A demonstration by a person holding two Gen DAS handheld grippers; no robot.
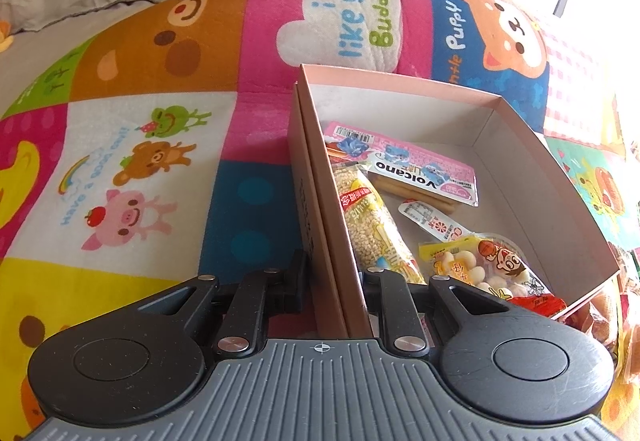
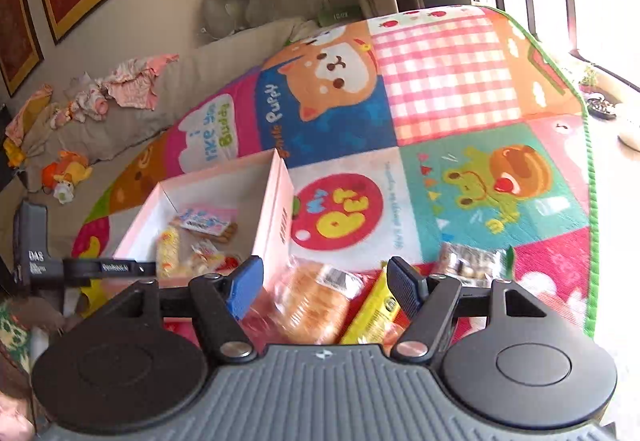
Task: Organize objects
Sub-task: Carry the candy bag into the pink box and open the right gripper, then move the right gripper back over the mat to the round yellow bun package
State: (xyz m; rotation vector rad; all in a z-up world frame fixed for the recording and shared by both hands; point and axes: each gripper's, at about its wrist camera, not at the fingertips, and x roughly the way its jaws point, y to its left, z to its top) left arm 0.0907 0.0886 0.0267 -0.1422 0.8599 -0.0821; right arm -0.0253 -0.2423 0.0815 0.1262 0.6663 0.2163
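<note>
Left wrist: left gripper (image 1: 334, 281) clamped on box (image 1: 516, 177) wall at 6 o'clock — hold it steady; right wrist: right gripper (image 2: 323, 291) spread over bread packet (image 2: 316, 301) at 6 o'clock — close squarely, lightly; the packet's near end is hidden.

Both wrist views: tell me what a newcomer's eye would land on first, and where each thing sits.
The bright cartoon play mat fills both views. On it stands an open pink box holding snack packets, its near wall clamped in the left claw. The right claw hangs open over a bread packet lying just outside the box.
</note>
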